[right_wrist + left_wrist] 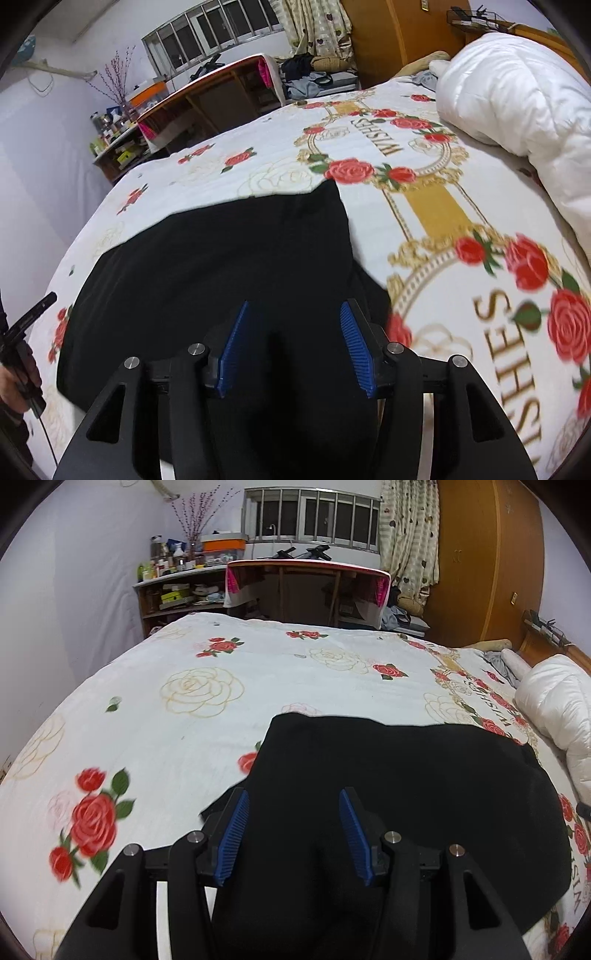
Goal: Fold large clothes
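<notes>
Location: bedroom in a private home. Evidence: large bed [207, 701] under a white sheet printed with red and gold roses; rolled white duvet [517, 96] at its head end; wooden wardrobe [487, 565] along the far wall; heart-patterned curtain [406, 531] beside a barred window [310, 518]; wooden desk [306, 587], its tabletop edged in pink; low shelf unit [173, 590] crowded with bottles and boxes; vase of dried purple branches [195, 520]; loose clothing heaped on the floor.
</notes>
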A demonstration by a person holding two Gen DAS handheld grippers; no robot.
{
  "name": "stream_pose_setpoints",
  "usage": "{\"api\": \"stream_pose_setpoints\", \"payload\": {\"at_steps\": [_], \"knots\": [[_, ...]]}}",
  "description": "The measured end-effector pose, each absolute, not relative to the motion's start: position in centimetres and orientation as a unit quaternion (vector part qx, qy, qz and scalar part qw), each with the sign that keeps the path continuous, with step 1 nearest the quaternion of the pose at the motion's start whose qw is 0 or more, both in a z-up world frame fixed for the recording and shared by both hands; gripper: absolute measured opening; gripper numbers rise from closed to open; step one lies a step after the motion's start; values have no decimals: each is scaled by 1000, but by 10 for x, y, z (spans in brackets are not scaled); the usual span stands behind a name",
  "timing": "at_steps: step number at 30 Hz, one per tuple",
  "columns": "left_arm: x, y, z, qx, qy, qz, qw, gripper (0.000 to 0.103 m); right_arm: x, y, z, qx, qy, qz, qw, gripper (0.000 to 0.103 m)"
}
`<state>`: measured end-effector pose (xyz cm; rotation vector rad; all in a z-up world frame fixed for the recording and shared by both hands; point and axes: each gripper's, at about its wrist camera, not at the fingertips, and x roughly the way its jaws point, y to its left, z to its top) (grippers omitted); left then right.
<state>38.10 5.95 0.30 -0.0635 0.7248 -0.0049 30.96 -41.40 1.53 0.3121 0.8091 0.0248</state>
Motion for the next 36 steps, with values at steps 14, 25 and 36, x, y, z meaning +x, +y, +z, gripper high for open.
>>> {"api": "stream_pose_setpoints", "payload": {"at_steps": [14, 25, 36], "knots": [[283, 57, 17, -23, 346, 5, 938, 54, 220, -387, 27, 134, 384, 29, 913, 56], [253, 70, -3, -42, 367, 16, 929, 59, 196, -384, 22, 124, 376, 31, 918, 66], [302, 100, -31, -79, 395, 7, 915, 66, 223, -417, -8, 165, 400, 23, 901, 75]]}}
